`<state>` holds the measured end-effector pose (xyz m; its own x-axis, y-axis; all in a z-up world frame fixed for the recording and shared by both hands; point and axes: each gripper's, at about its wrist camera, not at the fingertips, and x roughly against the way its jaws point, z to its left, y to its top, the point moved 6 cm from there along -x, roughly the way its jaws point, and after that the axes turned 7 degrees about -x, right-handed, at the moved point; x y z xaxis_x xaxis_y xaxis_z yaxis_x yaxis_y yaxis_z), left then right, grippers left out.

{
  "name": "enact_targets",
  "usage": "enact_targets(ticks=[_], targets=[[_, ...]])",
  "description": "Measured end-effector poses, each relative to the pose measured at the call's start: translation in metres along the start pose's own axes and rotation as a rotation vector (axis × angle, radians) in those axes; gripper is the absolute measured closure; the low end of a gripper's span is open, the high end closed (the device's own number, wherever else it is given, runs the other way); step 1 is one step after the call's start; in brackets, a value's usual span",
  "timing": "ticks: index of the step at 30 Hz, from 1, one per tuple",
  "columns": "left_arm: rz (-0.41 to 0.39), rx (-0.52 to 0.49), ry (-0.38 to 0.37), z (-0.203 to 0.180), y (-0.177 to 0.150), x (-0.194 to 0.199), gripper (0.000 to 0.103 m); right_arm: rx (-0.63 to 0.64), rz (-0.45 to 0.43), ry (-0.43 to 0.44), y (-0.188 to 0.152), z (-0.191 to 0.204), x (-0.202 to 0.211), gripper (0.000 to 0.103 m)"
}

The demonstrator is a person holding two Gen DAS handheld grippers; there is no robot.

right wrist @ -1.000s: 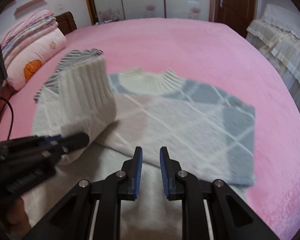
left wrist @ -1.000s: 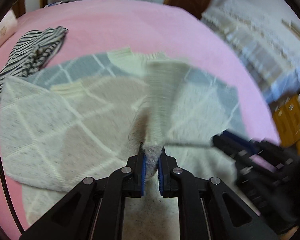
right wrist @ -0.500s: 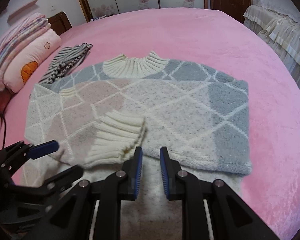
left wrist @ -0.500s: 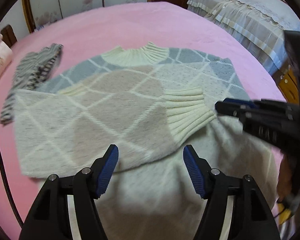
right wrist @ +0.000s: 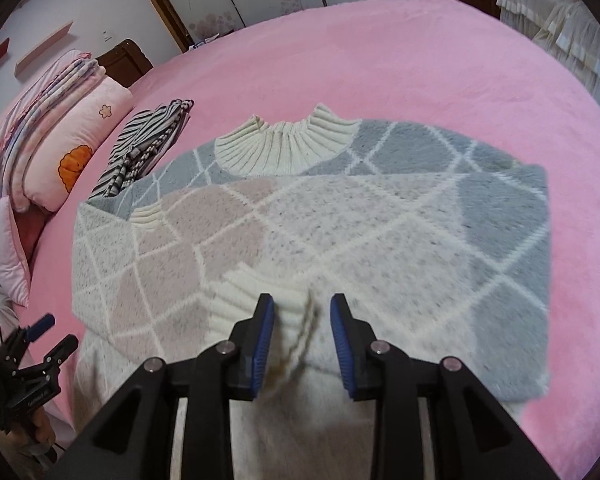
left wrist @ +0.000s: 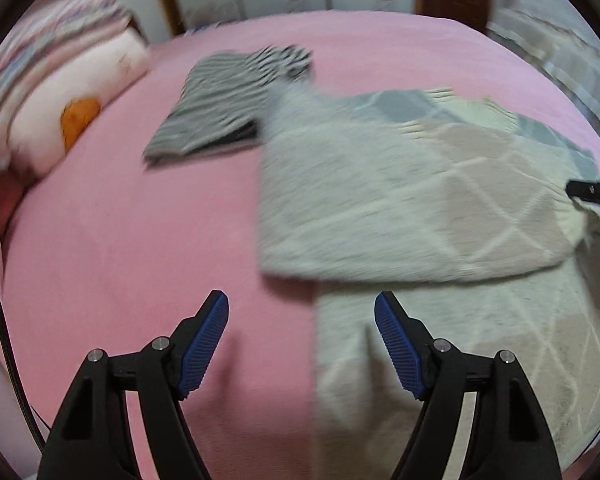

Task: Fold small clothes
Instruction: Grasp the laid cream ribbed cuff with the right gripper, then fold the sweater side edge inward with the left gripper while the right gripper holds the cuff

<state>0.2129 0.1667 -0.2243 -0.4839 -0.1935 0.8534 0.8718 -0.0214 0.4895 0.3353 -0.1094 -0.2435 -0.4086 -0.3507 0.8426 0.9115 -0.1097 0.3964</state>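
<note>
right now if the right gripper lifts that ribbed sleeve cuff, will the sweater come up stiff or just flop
Probably flop: the sweater lies limp, its sleeves folded flat. The ribbed cuff looks thick and soft, so it should bunch between the pads. The fuzzy knit likely won't slip.

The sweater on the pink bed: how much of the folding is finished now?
Done: both sleeves lie folded across the sweater, cuffs on its body. In hand: nothing; the left gripper and right gripper are opening, gripping no cloth. Left: folding the body over. The striped garment beside it already looks folded.
</note>
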Motion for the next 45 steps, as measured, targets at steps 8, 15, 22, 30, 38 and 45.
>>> enact_targets(ticks=[8, 15, 22, 30, 38, 45], targets=[[0.04, 0.097, -0.041, 0.015, -0.003, -0.026, 0.029, 0.101, 0.012, -0.015, -0.004, 0.02, -0.009, 0.096], [0.021, 0.081, 0.004, -0.004, 0.015, -0.039, 0.029, 0.17, -0.189, -0.092, 0.028, 0.032, 0.05, 0.097], [-0.013, 0.09, 0.039, -0.019, 0.04, -0.045, 0.029, 0.139, -0.313, -0.209, 0.077, 0.007, 0.09, 0.097], [0.013, 0.195, -0.049, -0.015, 0.04, -0.055, 0.065, 0.04, -0.188, -0.243, 0.07, -0.037, 0.053, 0.097], [0.001, 0.188, 0.006, -0.012, 0.039, -0.046, 0.038, -0.062, -0.181, -0.253, 0.074, -0.059, 0.032, 0.097], [0.004, 0.167, 0.039, -0.015, 0.048, -0.057, 0.028, -0.034, -0.175, -0.257, 0.076, -0.052, 0.028, 0.097]])
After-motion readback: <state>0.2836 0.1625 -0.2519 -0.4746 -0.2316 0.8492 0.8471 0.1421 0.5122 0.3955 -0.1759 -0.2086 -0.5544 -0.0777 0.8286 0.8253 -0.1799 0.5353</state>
